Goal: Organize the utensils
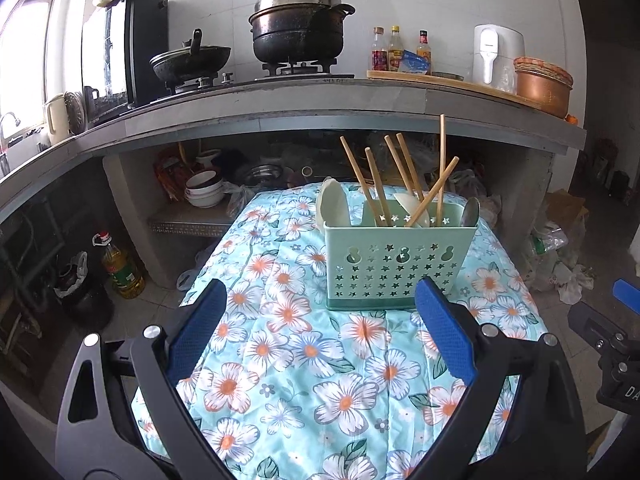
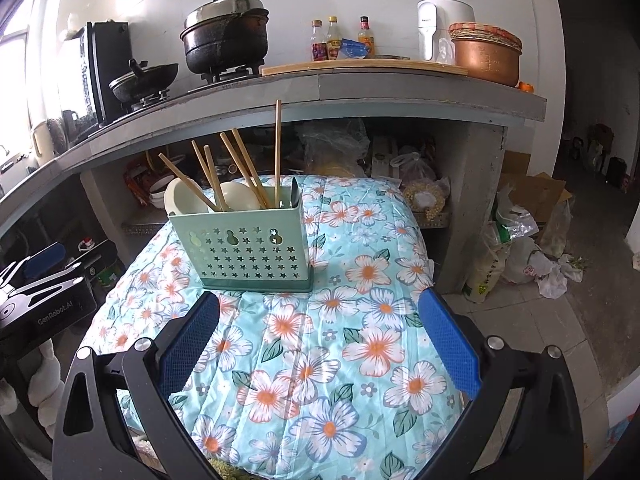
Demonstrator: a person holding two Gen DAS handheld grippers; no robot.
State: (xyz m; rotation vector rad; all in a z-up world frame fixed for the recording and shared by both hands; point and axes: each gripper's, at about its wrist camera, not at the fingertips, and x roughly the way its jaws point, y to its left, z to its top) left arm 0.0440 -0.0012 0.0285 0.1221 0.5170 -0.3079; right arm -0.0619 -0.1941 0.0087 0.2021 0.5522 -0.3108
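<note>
The left hand-held gripper [image 1: 320,316] hangs low over the flowered cloth [image 1: 304,380] with its blue pads spread wide and nothing between them; the right hand-held gripper [image 2: 318,320] is spread the same way, also empty. Just ahead of both stands the pale green utensil caddy [image 1: 394,264], upright on the cloth-covered worktop, its star-punched front facing the cameras. Inside it, wooden chopsticks [image 1: 400,168] splay at mixed angles, one standing nearly straight, and white spoons [image 1: 332,206] lean toward the left end; a metal spoon [image 1: 470,212] sits at the right end. No loose utensil shows on the cloth, so the sorting looks close to finished, or the work left is tidying inside the caddy.

If a chopstick is to be regrouped, approach from above, close on the upper shaft where it stands free of its neighbours, and lift straight up so the others are not levered sideways. The caddy looks light, so the other gripper could steady its rim against tipping
</note>
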